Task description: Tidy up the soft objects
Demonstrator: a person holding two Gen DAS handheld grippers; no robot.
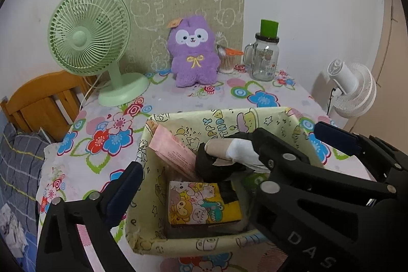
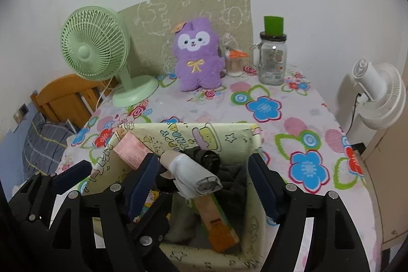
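Both your hand-held grippers sit over the yellow fabric bin: left hand-held gripper jaws spread wide, straddling it; right hand-held gripper jaws apart, nothing pinched. Rolled white sock lies in the bin, loose between the right jaws. Purple plush stands on the tabletop behind the bin.

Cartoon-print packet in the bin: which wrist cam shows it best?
Left wrist. The cartoon-print packet lies in the yellow fabric bin with its whole printed face in view between the open left gripper fingers. In the right wrist view only a corner shows, behind the open right gripper.
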